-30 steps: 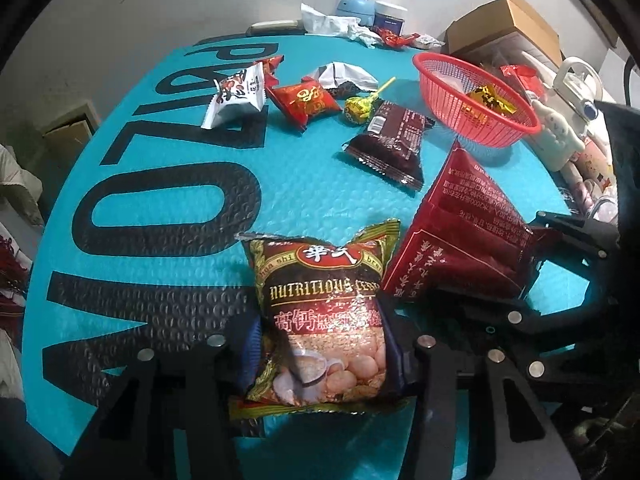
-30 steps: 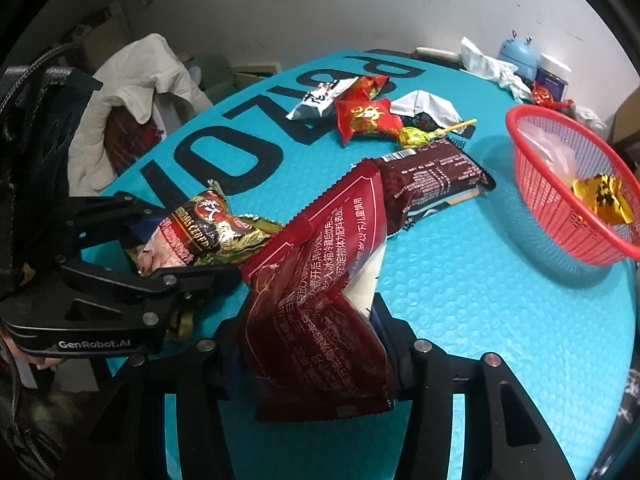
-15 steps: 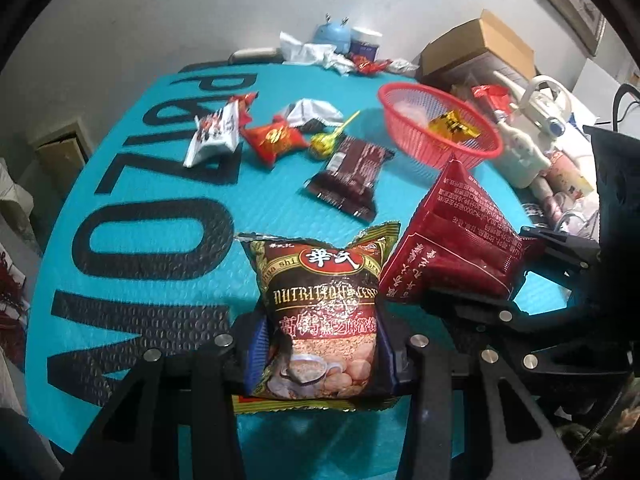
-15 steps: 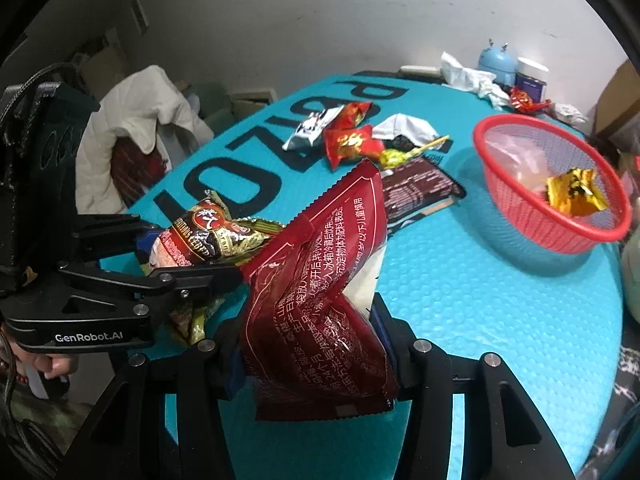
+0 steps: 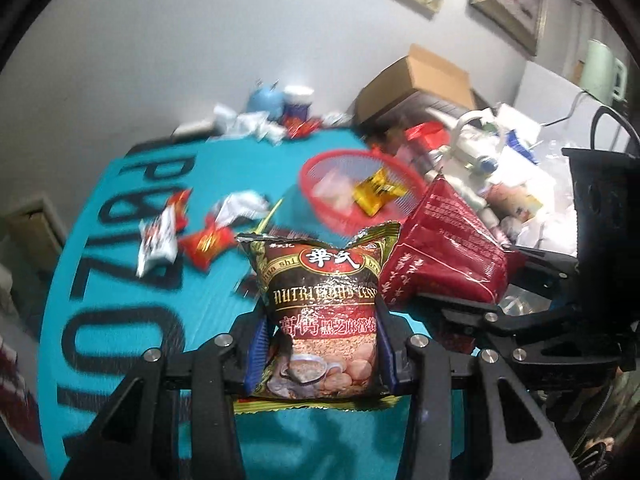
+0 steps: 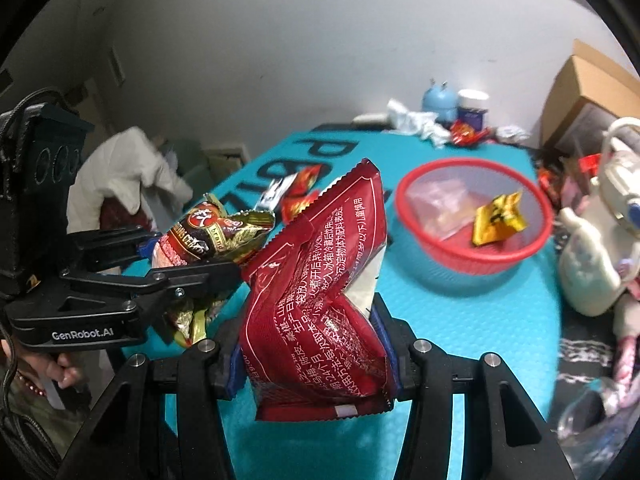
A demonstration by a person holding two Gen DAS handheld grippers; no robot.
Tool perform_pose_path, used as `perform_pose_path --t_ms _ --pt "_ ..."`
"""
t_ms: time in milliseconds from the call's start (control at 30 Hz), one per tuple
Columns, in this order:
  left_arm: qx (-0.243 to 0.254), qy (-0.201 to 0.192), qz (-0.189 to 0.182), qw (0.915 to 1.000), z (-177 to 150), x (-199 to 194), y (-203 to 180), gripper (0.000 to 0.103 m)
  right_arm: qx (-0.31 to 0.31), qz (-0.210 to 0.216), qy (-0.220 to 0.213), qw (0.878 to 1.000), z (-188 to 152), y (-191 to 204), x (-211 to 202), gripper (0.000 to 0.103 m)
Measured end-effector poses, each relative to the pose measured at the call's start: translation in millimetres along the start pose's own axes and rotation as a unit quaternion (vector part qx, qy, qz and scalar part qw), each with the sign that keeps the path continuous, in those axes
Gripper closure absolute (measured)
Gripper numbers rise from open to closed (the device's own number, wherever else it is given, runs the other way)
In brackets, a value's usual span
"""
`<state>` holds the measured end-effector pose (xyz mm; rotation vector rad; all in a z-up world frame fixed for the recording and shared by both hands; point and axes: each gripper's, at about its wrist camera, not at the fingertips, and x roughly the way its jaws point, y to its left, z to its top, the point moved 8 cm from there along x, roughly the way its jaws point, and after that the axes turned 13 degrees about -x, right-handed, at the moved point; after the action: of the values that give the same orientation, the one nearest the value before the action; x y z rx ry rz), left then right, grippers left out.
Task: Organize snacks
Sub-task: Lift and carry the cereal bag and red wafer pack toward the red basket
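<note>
**Two packets held above the desk**

The left hand-held gripper clamps the cereal packet; the right hand-held gripper pinches the red packet. The red basket sits at two o'clock on the desk.

Right gripper clamps red packet; red basket beyond, on teal mat.

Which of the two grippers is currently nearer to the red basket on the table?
Right. The right gripper, shut on the red packet, sits on the red basket side. The left gripper, holding the cereal packet, is on the right gripper's far side from it.
</note>
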<state>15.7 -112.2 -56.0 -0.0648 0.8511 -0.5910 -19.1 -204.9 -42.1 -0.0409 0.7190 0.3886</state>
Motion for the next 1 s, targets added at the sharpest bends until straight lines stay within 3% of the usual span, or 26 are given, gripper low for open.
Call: perform_pose_path --t_ms 500,1000 --pt "0.064 -0.035 -0.055 0.9958 74 17 -57 0.059 0.022 -0.094 -0.034 0.995 46 -66 -34 0.052" --pt "0.093 -0.035 -0.070 0.9926 120 69 -78 0.060 0.050 -0.216 -0.043 0.974 76 -124 -28 0.052"
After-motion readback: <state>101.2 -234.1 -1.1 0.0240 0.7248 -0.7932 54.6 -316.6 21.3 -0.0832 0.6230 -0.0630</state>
